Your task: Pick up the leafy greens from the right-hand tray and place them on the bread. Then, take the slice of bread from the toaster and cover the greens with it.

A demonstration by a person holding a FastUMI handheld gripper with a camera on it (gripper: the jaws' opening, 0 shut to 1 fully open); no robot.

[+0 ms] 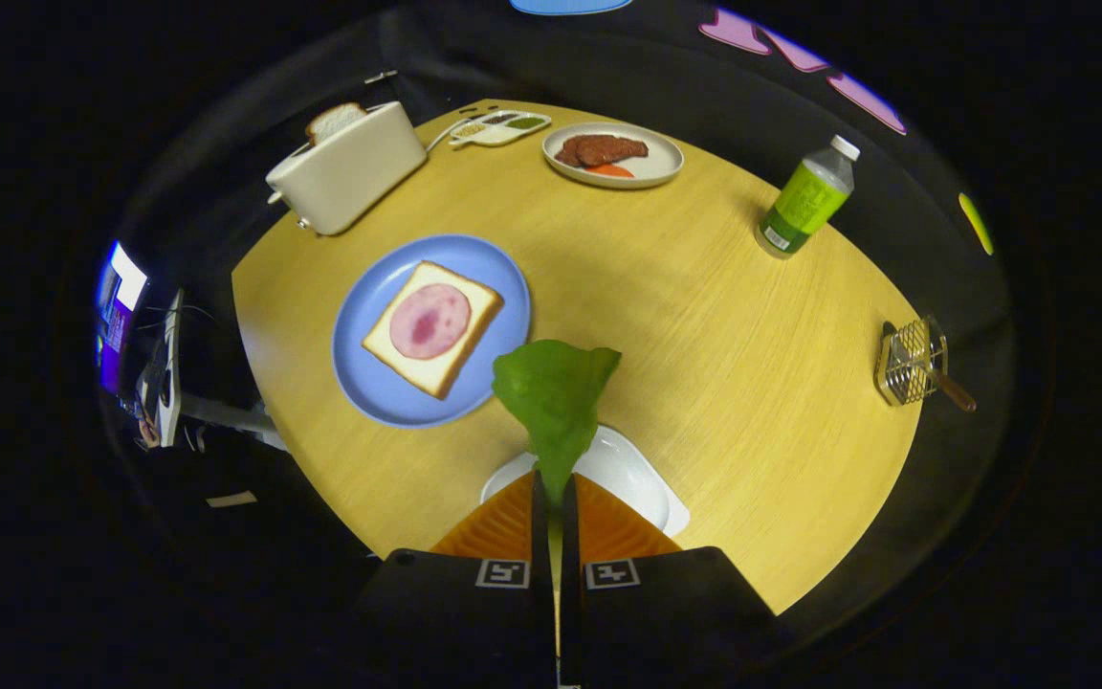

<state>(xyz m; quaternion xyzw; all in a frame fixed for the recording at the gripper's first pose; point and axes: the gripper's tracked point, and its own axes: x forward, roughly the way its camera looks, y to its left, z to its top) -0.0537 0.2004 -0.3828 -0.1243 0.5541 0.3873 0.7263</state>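
Gripper clamping leafy greens, beside blue plate

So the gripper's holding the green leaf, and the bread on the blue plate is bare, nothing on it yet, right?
Not quite. The gripper is shut on the green leaf, but the bread on the blue plate isn't bare: the gripper view shows a round pink slice of meat on it.

**Greens pinched above the table**

The gripper has both fingers pressed on the leafy greens, above a white tray. Beyond, bread with ham lies on a blue plate; a toaster holds another slice.
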